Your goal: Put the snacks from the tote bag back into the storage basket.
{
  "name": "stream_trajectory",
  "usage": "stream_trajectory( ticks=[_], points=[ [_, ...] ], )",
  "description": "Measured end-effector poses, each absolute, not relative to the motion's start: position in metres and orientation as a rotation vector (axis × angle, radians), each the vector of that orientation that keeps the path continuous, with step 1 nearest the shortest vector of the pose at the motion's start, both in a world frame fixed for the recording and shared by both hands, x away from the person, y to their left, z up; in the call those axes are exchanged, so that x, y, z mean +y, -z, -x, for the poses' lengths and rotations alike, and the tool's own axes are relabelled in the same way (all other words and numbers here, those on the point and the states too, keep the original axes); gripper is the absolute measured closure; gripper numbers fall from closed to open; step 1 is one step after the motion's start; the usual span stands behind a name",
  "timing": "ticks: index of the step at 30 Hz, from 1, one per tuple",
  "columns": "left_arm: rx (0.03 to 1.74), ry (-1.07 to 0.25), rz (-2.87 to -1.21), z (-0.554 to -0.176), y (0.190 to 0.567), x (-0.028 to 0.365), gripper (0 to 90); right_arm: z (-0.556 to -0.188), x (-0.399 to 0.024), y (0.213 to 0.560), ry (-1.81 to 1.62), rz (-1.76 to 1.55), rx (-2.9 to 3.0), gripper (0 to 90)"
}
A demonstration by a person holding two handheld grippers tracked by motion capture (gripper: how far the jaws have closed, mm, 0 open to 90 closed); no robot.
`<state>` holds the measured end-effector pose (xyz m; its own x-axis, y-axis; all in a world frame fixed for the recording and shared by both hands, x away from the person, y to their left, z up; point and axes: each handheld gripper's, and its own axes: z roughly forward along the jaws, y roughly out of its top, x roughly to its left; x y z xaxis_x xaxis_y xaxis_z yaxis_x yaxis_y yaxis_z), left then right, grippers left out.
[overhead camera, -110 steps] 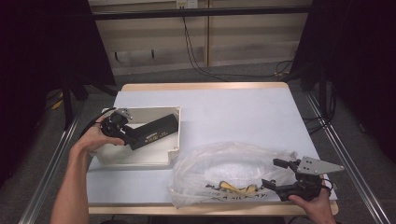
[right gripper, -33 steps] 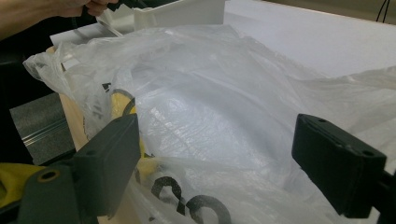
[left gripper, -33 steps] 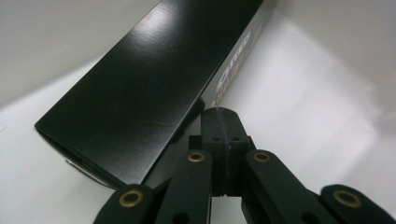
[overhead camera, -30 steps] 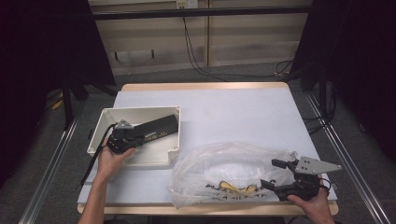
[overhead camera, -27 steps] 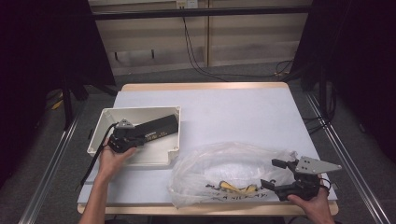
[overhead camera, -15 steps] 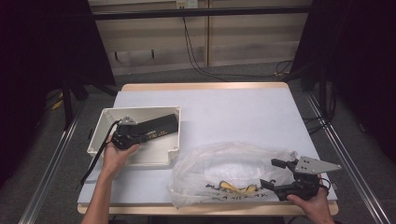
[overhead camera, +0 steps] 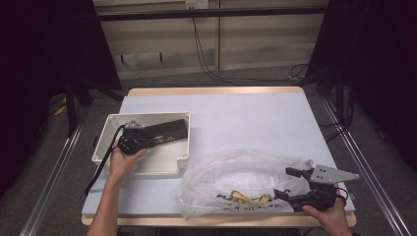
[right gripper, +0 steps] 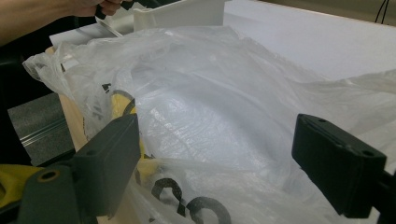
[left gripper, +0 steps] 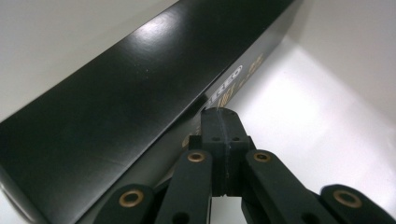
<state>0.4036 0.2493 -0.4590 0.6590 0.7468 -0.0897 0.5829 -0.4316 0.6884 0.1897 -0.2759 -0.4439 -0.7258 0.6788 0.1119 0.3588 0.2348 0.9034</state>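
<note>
A long black box lies slanted in a white open-topped tray at the table's left. My left gripper is inside the tray, shut with nothing between its jaws. In the left gripper view its closed tips sit right beside the black box, above the tray's white floor; I cannot tell whether they touch it. At the front right, my right gripper stands open against a crumpled clear plastic bag. Its wide jaws flank the bag's film without pressing it.
The bag carries black and yellow print near the table's front edge. The table's back half is bare white surface. A cable trails from the left gripper over the tray's left side. Metal rails run along both sides of the table.
The left forearm, which first reached in from the left, now comes up from below the tray. The left gripper has shifted slightly along the black box. The right gripper and bag have not moved.
</note>
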Motion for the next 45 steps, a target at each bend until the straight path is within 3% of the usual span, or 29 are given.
stream_trajectory(
  ticks=[26, 40, 45],
  points=[
    [1.100, -0.337, -2.117, -0.420, 0.465, 0.250, 90.0, -0.187, -0.278, 0.444, -1.485, -0.973, 2.201, 15.0],
    [1.039, -0.350, -2.109, -0.403, 0.450, 0.256, 90.0, -0.187, -0.278, 0.443, -1.486, -0.969, 2.198, 15.0],
    [0.987, -0.361, -2.106, -0.391, 0.439, 0.262, 83.3, -0.186, -0.278, 0.442, -1.485, -0.967, 2.196, 15.0]
  ],
)
